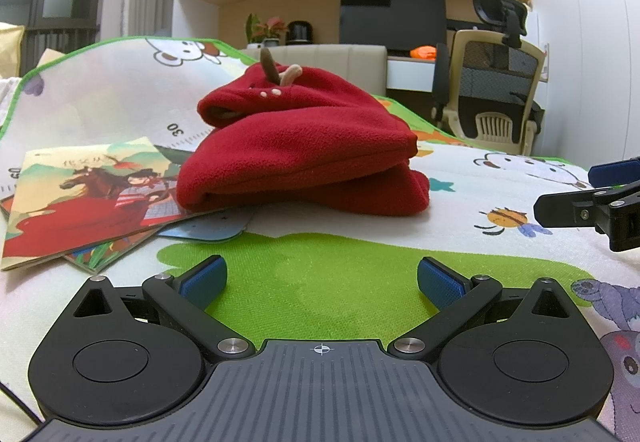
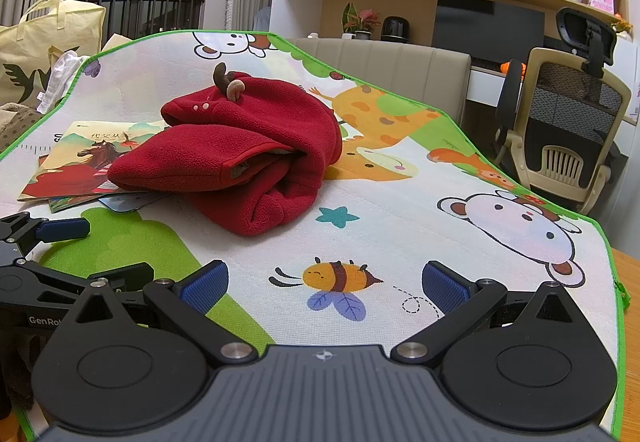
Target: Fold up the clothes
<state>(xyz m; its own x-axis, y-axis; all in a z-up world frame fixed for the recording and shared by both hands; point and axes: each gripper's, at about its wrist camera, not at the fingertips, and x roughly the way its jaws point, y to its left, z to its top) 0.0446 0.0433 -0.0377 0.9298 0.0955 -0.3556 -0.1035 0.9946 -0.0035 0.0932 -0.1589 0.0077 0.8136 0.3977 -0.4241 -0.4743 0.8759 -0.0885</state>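
Both of our grippers hang low over the near end of the cartoon play mat (image 2: pixel 400 202), and neither holds anything. Our left gripper (image 1: pixel 322 278) has its blue pads spread wide over the green patch of the mat, nothing between them. Our right gripper (image 2: pixel 325 282) is likewise spread apart, above the printed bee (image 2: pixel 340 276), with nothing between its pads. In the left wrist view the right gripper shows at the right edge, just beside ours.

Ahead of us, toward the middle of the mat, sits the red fleece garment (image 1: pixel 304 146). It is already doubled over into a thick bundle, with small brown and tan antlers (image 2: pixel 228 82) poking up from the far top. Its left edge rests on a picture book (image 1: pixel 80 198) that lies on the mat, with another book and a blue card partly under that.

We judge that this garment's fold is finished or nearly so: the bundle is compact, though the layers on its right side gape open and look loose. The next move, as we read it, would be either to press that open side flat and square the bundle, or to lift it clear of the books. Either way we would need to reach forward and close on the thick stacked edge, gripping all layers together so the fold does not spill open.
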